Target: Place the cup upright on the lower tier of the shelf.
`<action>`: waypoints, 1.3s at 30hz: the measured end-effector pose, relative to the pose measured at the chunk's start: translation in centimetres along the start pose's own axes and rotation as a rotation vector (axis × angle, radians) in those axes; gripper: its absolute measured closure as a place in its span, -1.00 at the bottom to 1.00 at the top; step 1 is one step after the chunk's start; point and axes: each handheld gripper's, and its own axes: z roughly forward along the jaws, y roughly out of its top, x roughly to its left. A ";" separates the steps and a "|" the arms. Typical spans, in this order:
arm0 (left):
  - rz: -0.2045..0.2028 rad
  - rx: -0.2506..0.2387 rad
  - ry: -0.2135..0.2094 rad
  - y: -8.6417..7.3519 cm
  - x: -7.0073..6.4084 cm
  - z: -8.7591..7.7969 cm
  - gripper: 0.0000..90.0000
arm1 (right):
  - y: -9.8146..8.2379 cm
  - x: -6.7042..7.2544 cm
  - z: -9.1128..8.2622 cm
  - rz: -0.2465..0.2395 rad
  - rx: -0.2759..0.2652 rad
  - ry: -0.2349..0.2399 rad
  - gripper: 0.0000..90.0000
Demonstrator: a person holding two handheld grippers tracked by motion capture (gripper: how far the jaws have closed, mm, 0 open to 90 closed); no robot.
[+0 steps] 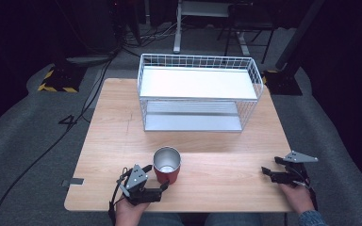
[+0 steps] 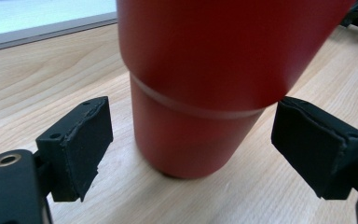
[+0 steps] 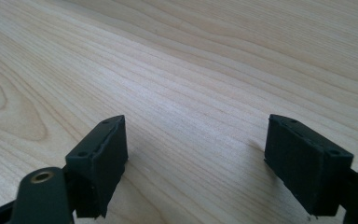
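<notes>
Red cup (image 1: 166,165) seen upright on desk (image 1: 207,141), at 1 o'clock of left hand-held gripper (image 1: 158,178); jaws spread, cup flanked, pads (image 2: 81,144) untouched. Right hand-held gripper (image 1: 269,170) held apart, well away at cup's 3 o'clock.

One red metal tumbler (image 1: 167,165), one white two-tier wire rack (image 1: 198,92), one light wooden table (image 1: 114,126), two black handheld grippers

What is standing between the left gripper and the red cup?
Nothing visible. The red cup sits directly between the open jaws of the left gripper, with bare wooden table on each side and small gaps to both pads.
</notes>
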 end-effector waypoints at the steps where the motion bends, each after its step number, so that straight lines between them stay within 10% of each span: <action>1: 0.000 0.000 0.000 0.0 0.0 0.0 -0.72 | 0.0 0.0 0.0 0.000 0.000 0.000 -0.52; 39: 0.051 0.059 0.094 1.3 -1.7 3.1 -0.64 | 0.0 -0.1 0.0 0.001 -0.001 0.002 -0.51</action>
